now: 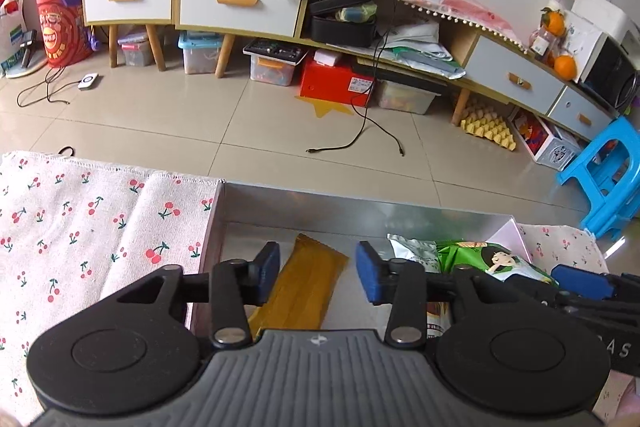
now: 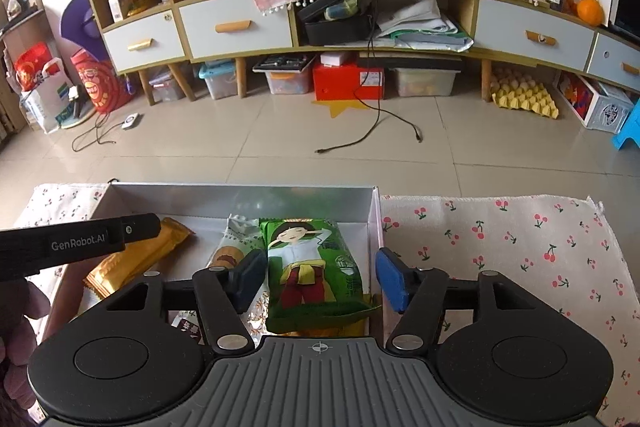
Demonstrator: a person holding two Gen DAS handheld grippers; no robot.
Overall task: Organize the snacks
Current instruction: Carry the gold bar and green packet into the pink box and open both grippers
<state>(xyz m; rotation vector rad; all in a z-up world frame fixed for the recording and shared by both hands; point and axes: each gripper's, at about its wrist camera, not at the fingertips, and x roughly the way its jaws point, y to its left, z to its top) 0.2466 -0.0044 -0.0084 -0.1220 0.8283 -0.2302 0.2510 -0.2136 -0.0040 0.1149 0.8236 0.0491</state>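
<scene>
Two tongs are seen, one in each hand. The left gripper (image 1: 318, 277) is held wide apart above the box (image 1: 360, 205), and nothing is held between its blue pads. Right under the gap, the orange snack bag (image 1: 304, 291) is laid flat on the box floor. Its long side is pointed from 7 o'clock to 1 o'clock in the left view.

The right gripper (image 2: 318, 277) is also spread wide, with nothing pinched. The green snack bag (image 2: 316, 267) is seen between its pads but is not squeezed by them. This bag is laid on top of other snacks, with its long side pointed toward 12 o'clock and the drawn girl's head at the far end.

Four snack bags can be counted in the box: one orange, one green, one white and silver bag (image 2: 236, 251) at 10 o'clock from the green one, and one partly hidden bag with red print (image 2: 186, 327) at the near edge.

One box is placed on the cherry cloth (image 2: 500, 247), which is spread out on both sides of it.
</scene>
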